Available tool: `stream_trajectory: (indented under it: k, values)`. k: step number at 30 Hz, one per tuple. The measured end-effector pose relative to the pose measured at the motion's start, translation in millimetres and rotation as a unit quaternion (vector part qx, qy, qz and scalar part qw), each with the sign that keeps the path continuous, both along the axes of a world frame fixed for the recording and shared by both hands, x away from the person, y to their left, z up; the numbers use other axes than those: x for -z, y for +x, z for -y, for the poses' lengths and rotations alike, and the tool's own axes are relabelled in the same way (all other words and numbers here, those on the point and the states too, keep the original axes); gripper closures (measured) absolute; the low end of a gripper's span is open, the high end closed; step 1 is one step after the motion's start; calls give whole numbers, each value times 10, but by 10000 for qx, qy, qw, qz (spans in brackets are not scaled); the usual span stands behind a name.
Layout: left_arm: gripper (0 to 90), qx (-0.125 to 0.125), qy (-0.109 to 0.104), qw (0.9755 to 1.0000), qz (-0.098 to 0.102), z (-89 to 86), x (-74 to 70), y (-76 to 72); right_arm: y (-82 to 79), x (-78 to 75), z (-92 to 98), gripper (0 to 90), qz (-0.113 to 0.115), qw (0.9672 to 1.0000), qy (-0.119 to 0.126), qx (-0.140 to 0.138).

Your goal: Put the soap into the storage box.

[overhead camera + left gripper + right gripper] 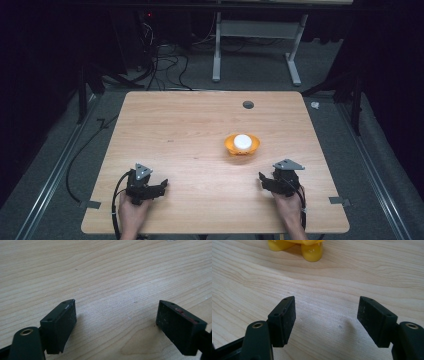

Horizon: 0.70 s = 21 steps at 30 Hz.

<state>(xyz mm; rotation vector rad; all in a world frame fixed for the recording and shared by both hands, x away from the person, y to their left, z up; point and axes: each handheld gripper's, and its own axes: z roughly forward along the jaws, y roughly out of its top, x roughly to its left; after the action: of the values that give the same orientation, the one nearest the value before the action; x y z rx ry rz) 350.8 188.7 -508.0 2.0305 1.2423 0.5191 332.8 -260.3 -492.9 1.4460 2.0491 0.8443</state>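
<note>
Two grippers, left, right, jaws apart, near yellow bowl

A lab-like recording room: a bare wooden table stands on grey carpet amid black curtains, tangled floor cables and a white-legged bench.

Bowl on table, right of centre, ball inside

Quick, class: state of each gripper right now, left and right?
Left gripper: open, nothing between its fingers, bare table below.
Right gripper: open, holding nothing; the yellow bowl sits ahead, untouched.
</note>
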Motion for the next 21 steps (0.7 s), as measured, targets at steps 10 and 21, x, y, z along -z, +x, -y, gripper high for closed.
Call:
stream_trajectory:
  k: [10,21]
  values:
    - [171,0,0,10000,1,0,0,0,40,79,-34,298,-31,10000,-35,-18]
    - [171,1,0,10000,1,0,0,0,86,95,-77,279,-82,9998,115,-114]
